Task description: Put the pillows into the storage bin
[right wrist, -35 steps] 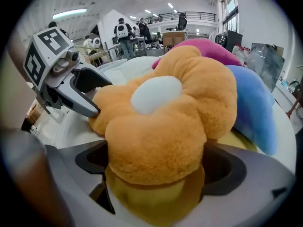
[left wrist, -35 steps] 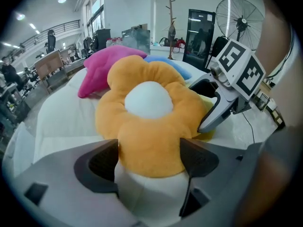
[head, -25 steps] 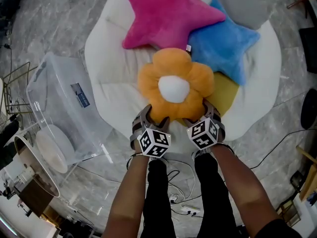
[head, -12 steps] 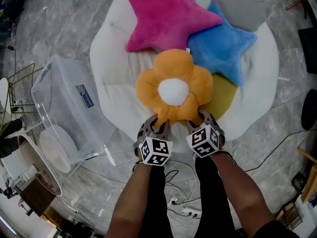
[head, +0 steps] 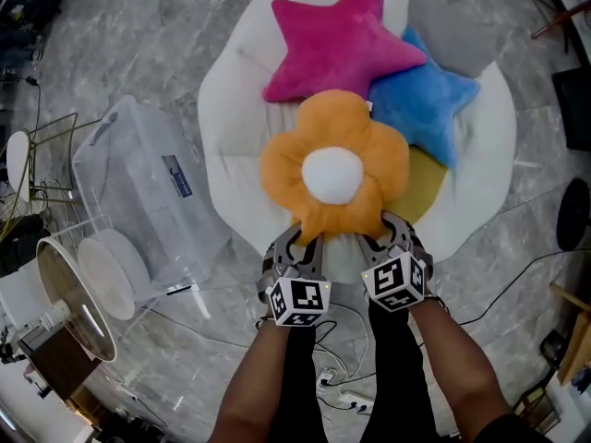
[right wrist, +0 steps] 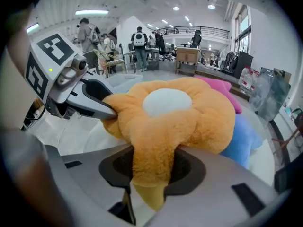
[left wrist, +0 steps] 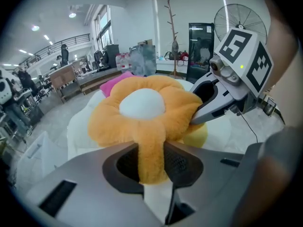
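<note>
**Flower pillow clamped by both grippers over the cushion**

The orange flower pillow (head: pixel 334 175), with its white centre, is held by its two near petals. One petal is pinched between the jaws of the left gripper (head: pixel 297 245) and the other between those of the right gripper (head: pixel 391 235). Both pairs of jaws have just been closing and are now pressed into the plush, as is seen in each gripper view. The pillow is held over the near part of the round white cushion (head: pixel 231 127). A pink star (head: pixel 342 40), a blue star (head: pixel 429 109) and a grey pillow (head: pixel 454 35) are left lying on the cushion beyond it, and a yellow pillow (head: pixel 421 185) is partly covered by it. The clear bin (head: pixel 148 201) is seen on the marble floor at the left, just beside the cushion.
</note>
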A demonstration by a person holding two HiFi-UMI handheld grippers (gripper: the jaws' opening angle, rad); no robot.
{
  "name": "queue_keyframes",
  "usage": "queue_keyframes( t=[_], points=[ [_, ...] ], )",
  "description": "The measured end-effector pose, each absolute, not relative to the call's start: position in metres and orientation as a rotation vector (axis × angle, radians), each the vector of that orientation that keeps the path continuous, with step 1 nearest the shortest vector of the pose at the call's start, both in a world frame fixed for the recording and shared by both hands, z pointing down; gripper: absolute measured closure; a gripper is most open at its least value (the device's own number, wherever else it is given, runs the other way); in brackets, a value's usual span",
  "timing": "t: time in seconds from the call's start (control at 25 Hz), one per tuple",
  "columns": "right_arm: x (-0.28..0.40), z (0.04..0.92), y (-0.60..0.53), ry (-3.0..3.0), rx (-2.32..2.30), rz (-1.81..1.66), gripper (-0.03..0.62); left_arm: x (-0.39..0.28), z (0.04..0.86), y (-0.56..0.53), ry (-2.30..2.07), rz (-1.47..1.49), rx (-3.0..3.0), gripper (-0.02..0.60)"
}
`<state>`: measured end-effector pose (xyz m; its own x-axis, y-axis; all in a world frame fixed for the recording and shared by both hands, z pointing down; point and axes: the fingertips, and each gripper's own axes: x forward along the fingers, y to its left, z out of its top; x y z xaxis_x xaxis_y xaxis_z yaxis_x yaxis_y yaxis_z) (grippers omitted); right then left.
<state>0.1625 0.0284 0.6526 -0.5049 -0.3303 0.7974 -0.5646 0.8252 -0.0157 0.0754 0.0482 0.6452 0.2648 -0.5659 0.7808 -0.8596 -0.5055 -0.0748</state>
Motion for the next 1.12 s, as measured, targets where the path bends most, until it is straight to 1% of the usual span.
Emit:
queue_keyframes(
  t=[0.28, 0.72, 1.12],
  points=[
    [0.106, 0.618, 0.034, -2.189, 0.642, 0.254, 0.424, 0.019, 0.61, 0.059, -1.401, 1.076, 2.177, 0.465],
    [-0.042, 0.587, 0.067, -2.267, 0.473, 0.132, 0.421, -0.122, 0.582, 0.11, -1.646, 1.021, 1.991, 0.462],
    [-0.193, 0.572, 0.116, -2.311, 0.254, 0.074, 0.418, -0.265, 0.57, 0.174, -1.789, 0.996, 1.786, 0.453]
  ],
)
